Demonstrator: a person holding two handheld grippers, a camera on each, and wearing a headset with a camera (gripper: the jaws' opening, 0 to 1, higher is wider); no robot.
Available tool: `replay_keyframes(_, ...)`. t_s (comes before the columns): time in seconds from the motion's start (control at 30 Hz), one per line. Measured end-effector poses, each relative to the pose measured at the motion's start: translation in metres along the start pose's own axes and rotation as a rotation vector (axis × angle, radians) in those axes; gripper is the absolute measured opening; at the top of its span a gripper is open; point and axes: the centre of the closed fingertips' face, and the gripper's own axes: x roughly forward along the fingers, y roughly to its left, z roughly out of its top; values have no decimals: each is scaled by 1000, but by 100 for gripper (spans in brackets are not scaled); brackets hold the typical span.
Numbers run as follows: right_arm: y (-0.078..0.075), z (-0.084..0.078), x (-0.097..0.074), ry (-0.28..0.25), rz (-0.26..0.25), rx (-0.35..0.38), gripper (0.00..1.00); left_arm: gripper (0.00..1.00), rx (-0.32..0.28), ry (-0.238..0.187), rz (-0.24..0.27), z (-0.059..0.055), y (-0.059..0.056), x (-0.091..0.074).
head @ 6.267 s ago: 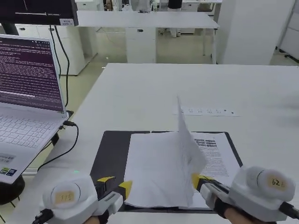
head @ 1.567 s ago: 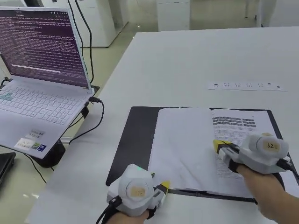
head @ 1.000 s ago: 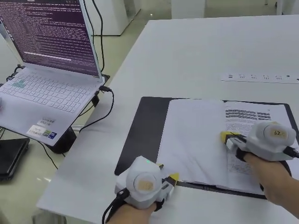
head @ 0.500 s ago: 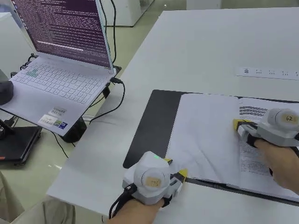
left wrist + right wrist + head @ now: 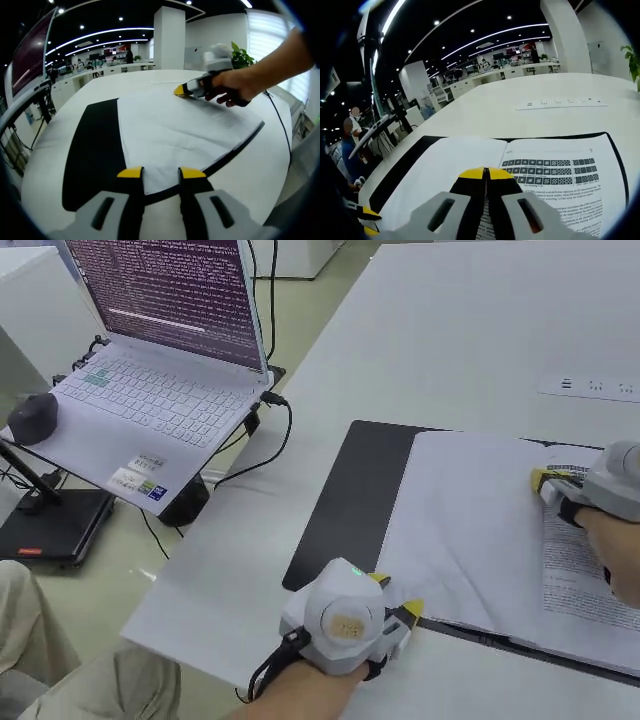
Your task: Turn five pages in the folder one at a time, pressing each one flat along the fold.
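Head cam: high over bench (image 5: pixel 470 320) near edge, tilted steeply down. Folder (image 5: pixel 350 500) at 4 o'clock, laptop (image 5: pixel 170 360) at 10 o'clock.
Left gripper cam: low at folder's near corner, v. close, facing across pages (image 5: pixel 165 125). Right gripper (image 5: pixel 181 91) at 1 o'clock.
Right gripper cam: low over folder's middle, close, facing far bench edge. Power strip (image 5: pixel 562 103) at 1 o'clock.
All 3 share the pages.

folder (image 5: pixel 350 500): black
pages (image 5: pixel 470 530): white, right one black-printed
left tool (image 5: pixel 161 173): grey, yellow tips
right tool (image 5: pixel 485 173): grey, yellow tips
tabletop (image 5: pixel 450 330): white
laptop (image 5: pixel 150 405): white, purple screen
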Motion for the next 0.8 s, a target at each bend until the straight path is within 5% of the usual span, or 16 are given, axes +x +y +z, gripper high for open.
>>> replay_keyframes(0.27,-17,9,34,14,1,14,0,26,-1,0,-1,0,-1,0)
replay_keyframes(0.8,-31,18,66,-17,-8,-58,0,26,-5,-6,3,0,-1,0)
